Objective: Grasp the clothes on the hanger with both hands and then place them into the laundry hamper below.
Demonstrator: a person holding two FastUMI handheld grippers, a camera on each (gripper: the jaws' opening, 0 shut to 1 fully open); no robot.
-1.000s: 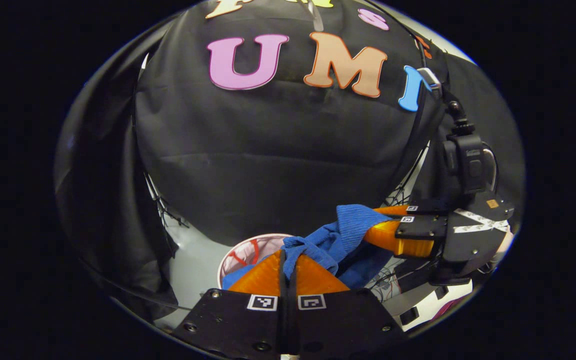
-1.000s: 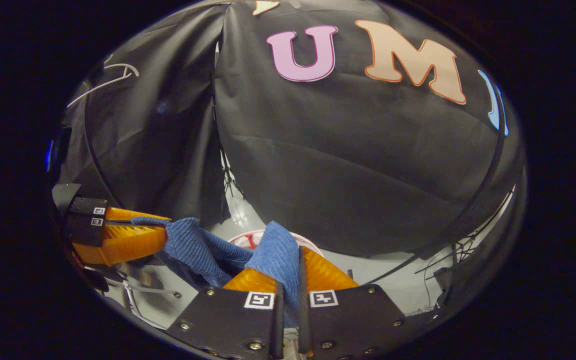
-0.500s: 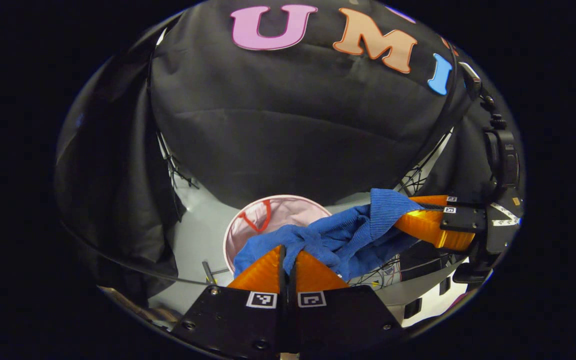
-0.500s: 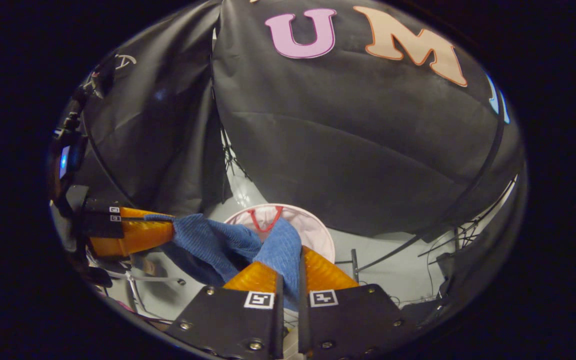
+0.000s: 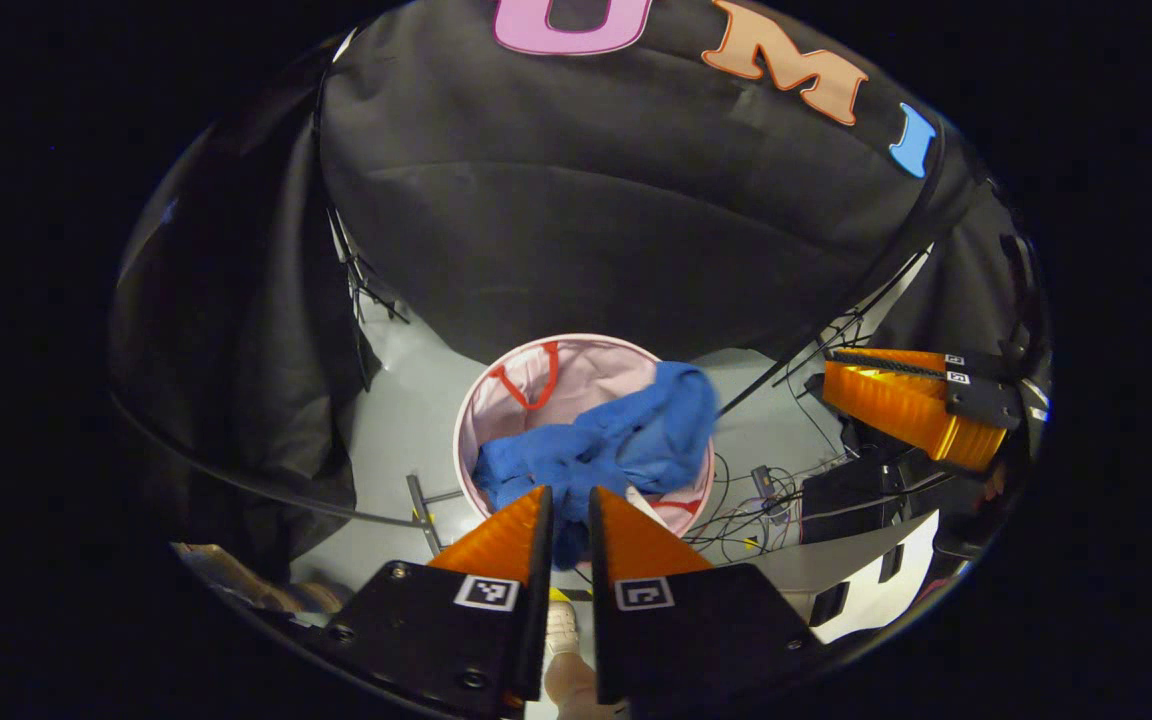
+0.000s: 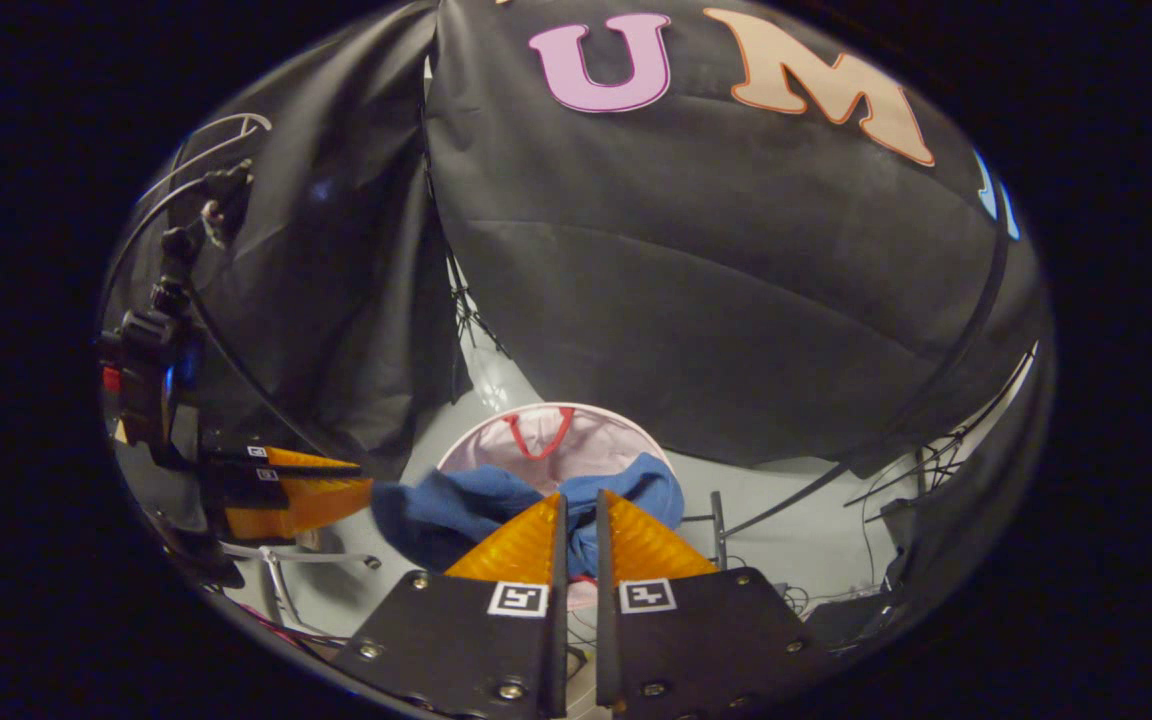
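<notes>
The blue garment (image 5: 604, 448) is lying bunched over the mouth of the laundry hamper (image 5: 496, 400), part of it sagging inside and a fold drooping across the near rim (image 6: 526, 496); to my eye it is falling or just landing, and no finger is pinching it. The left gripper (image 5: 568, 512) is hanging above the heap with its fingers parted by a narrow gap, cloth showing through it; the right gripper (image 6: 576, 515) is doing the same, its fingers slightly apart and holding nothing. To finish well, both should be lifting straight up, watching that no knit is snagging on a fingertip, and that the overhanging fold is sliding in rather than out. The garment is looking like a soft ribbed knit, limp and crumpled; the hamper is a round, thin-walled pale pink fabric tub with a red loop handle (image 5: 528, 378); the floor (image 5: 396, 440) is smooth and grey.
</notes>
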